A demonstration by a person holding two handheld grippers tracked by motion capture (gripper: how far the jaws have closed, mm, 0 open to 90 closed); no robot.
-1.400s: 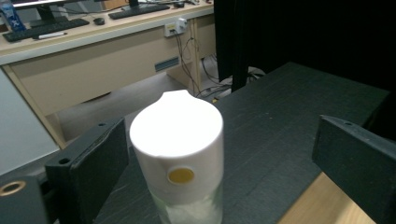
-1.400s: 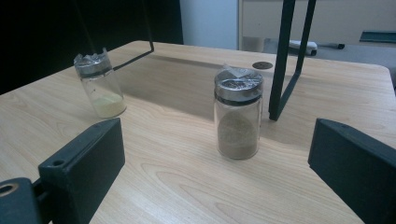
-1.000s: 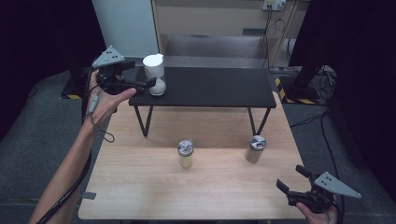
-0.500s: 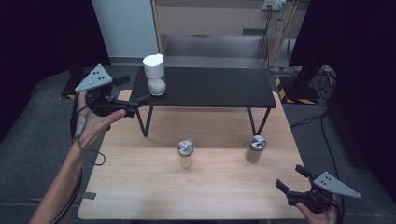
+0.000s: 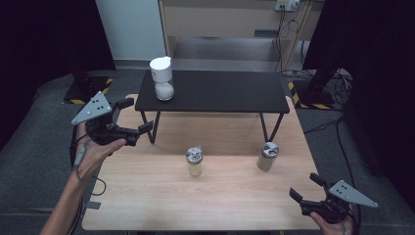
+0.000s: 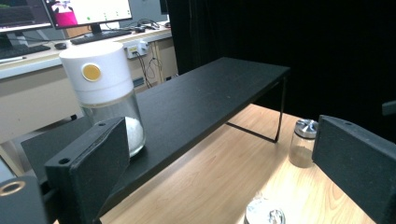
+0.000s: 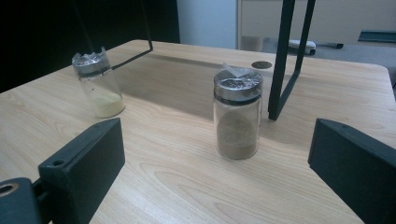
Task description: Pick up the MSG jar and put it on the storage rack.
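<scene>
at the lower right of the high view the right tongs point(image 5: 304, 190) sit low over the front edge of the wooden tabletop point(image 5: 147, 196), jaws spread wide with nothing between them. in the right gripper view, the glass jar of brown powder point(image 7: 236, 114) stands upright near the middle of the frame, apart from both jaws, its metal lid crinkled on top; a second jar with pale yellow powder point(image 7: 98, 84) stands at the upper left, well apart from the first. in the high view these two jars sit mid-frame on the wood, the yellow one point(image 5: 195, 161) at centre and the brown one point(image 5: 267, 156) to its right, just in front of the black shelf point(image 5: 220, 93). at the left of the high view the left tongs point(image 5: 131, 115) hover over the tabletop's left edge, jaws also wide open and holding nothing. farther back, at the upper left of the left gripper view, a white-capped grinder point(image 6: 105, 91) with white grains stands upright on the shelf's end, apart from the tongs.
</scene>
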